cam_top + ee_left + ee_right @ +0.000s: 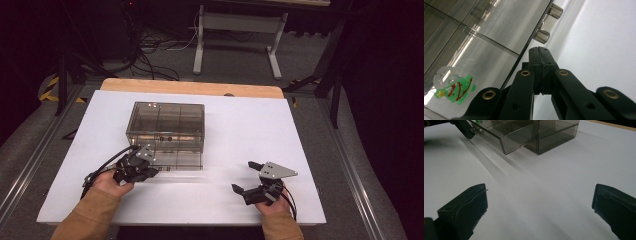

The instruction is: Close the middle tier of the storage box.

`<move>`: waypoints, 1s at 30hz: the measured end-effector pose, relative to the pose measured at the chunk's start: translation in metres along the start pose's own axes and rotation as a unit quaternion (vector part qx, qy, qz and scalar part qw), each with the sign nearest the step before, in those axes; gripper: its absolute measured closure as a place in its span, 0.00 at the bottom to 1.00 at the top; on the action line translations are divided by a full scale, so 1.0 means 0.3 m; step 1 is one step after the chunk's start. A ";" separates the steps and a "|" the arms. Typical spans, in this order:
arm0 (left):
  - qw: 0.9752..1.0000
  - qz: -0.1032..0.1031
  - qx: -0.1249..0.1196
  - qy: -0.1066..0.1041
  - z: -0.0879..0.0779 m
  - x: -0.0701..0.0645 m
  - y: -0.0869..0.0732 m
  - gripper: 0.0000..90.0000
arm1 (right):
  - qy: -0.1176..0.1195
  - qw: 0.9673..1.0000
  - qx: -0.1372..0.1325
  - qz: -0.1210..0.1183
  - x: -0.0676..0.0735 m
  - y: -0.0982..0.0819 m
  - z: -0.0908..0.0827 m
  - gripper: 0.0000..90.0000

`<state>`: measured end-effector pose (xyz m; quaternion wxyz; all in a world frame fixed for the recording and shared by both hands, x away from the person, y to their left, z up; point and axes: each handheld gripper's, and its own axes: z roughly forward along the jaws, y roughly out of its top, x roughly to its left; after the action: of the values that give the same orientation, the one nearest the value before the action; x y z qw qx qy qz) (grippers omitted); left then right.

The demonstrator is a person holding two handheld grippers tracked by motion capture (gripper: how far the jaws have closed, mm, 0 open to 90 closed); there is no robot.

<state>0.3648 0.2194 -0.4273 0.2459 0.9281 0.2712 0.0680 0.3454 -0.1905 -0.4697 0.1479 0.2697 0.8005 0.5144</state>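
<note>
In the high view a smoky clear box (166, 127) sits centre-left on the white bench (240, 130), its lower drawer (506, 135) pulled out. The left gripper (539, 53), fingers clenched on nothing, sits just below the drawer's handle (548, 23). A green tree charm (455, 88) lies inside. The right gripper (248, 176), lower right, has its fingers released wide apart.

obstacle – drawer box (166, 131) | free – bare table (240, 125) right of it
</note>
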 end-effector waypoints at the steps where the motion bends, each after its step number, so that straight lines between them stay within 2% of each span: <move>1: 1.000 -0.001 -0.001 -0.001 0.000 0.000 0.000 1.00 | 0.000 1.000 0.000 0.000 0.000 0.000 0.000 0.00; 18: 1.000 -0.007 -0.020 0.013 -0.010 0.007 0.019 1.00 | 0.000 1.000 0.001 -0.001 0.000 0.000 0.001 0.00; 23: 0.999 -0.015 -0.030 0.024 -0.018 0.017 0.022 1.00 | 0.000 1.000 0.001 -0.001 0.000 0.000 0.001 0.00; 30: 0.998 -0.028 -0.043 0.027 -0.023 0.035 0.028 1.00 | 0.000 1.000 0.001 -0.001 0.000 0.000 0.001 0.00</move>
<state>0.3758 0.2217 -0.4171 0.2795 0.9066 0.3005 0.0980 0.3456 -0.1904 -0.4698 0.1482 0.2694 0.8011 0.5136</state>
